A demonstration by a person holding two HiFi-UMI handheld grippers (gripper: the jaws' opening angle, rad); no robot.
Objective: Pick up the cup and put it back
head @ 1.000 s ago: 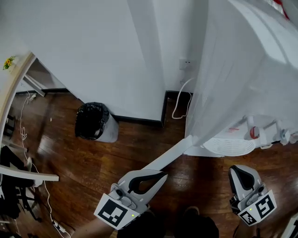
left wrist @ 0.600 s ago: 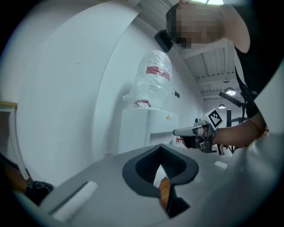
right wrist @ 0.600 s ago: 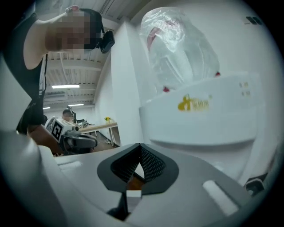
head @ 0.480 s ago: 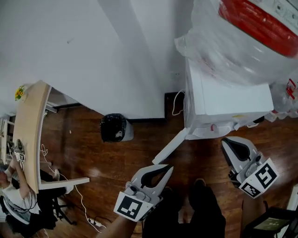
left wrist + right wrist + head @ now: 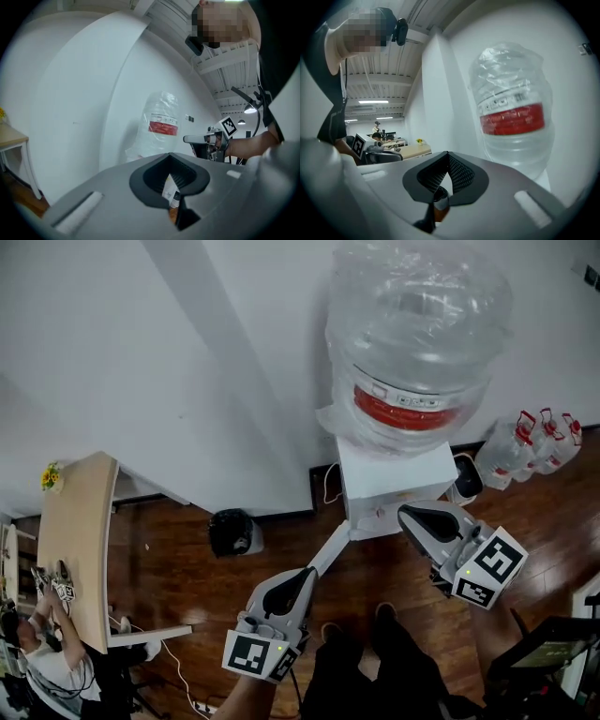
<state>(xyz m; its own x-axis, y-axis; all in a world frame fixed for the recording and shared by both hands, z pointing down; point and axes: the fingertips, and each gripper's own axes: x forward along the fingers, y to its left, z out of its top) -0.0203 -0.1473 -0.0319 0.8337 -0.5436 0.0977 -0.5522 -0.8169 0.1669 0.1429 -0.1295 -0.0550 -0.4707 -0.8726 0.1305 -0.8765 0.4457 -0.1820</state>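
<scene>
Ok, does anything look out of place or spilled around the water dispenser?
No spill shows. The big bottle on the dispenser is wrapped in loose plastic film, and a white strip lies askew on the floor.

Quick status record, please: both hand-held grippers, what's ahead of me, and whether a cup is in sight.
left hand-held gripper: jaws together, empty, above the wood floor
right hand-held gripper: jaws together, empty, by the dispenser's front
ahead: white water dispenser at the wall, large bottle on top
cup: not visible in any view
other: black bin to the dispenser's left; small bottles on the floor to its right
</scene>
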